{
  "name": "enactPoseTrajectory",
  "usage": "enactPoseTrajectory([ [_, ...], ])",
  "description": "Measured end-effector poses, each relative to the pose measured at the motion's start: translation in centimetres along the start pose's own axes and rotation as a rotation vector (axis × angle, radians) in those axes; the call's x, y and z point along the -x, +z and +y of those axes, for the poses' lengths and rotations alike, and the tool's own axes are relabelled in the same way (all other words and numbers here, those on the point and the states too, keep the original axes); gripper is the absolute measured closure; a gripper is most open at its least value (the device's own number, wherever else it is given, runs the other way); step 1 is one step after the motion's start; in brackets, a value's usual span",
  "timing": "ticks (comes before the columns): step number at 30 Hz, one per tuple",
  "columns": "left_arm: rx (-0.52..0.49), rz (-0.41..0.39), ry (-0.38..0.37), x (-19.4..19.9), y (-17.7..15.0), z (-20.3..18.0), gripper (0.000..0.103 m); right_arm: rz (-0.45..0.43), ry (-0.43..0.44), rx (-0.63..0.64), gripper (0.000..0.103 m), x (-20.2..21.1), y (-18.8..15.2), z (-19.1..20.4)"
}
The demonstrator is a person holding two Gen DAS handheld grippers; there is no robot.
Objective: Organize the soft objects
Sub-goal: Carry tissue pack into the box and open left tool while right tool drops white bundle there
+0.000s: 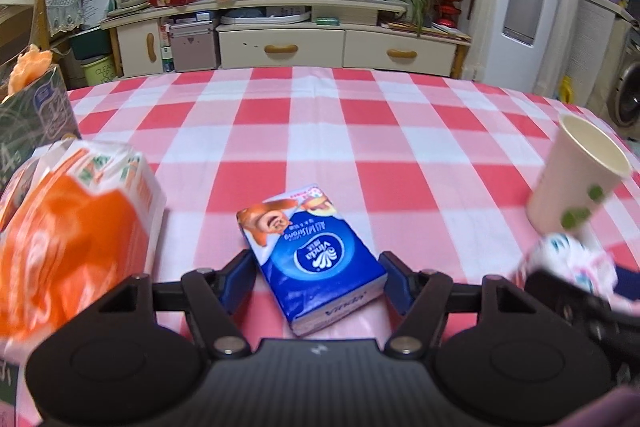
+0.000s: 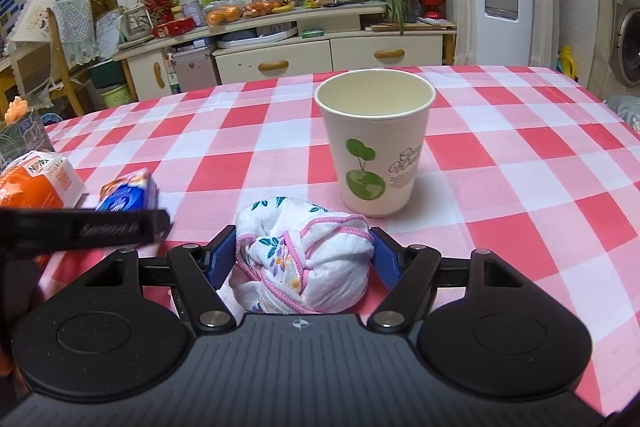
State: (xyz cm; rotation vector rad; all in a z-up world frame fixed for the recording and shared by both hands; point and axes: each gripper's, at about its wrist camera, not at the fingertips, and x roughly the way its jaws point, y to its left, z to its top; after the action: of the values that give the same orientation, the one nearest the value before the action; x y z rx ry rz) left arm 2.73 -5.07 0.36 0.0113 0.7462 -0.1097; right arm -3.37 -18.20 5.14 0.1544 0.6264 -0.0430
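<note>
A blue Vinda tissue pack point(image 1: 304, 239) sits between the blue pads of my left gripper point(image 1: 316, 269), which is shut on it just above the red-and-white checked tablecloth point(image 1: 360, 131). The same pack point(image 2: 128, 195) shows at the left of the right wrist view, behind a dark bar of the left gripper. My right gripper point(image 2: 303, 239) is shut on a knotted white floral cloth bundle point(image 2: 304, 267) with pink trim, resting on the table. That bundle point(image 1: 568, 259) appears blurred at the right of the left wrist view.
A paper cup point(image 2: 376, 143) with a green tree print stands upright just beyond the bundle. An orange-and-white soft pack point(image 1: 76, 227) lies close on the left, with a green tissue box point(image 1: 36, 115) behind it. A cluttered TV cabinet point(image 1: 280, 43) stands past the table's far edge.
</note>
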Motion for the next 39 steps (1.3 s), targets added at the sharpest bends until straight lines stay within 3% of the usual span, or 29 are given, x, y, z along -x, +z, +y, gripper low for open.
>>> enactPoseTrajectory([
  [20, -0.045, 0.013, -0.093, 7.2, -5.5, 1.6, 0.036, -0.012, -0.014, -0.095, 0.017, 2.2, -1.9, 0.0],
  [29, -0.067, -0.032, -0.138, 10.6, -5.7, 2.8, 0.036, 0.025, 0.001, -0.23, 0.018, 4.6, -3.4, -1.0],
  [39, -0.092, -0.122, -0.136, 14.0, -4.0, 4.3, 0.036, 0.021, -0.014, -0.189, 0.018, 7.6, -4.1, 1.4],
])
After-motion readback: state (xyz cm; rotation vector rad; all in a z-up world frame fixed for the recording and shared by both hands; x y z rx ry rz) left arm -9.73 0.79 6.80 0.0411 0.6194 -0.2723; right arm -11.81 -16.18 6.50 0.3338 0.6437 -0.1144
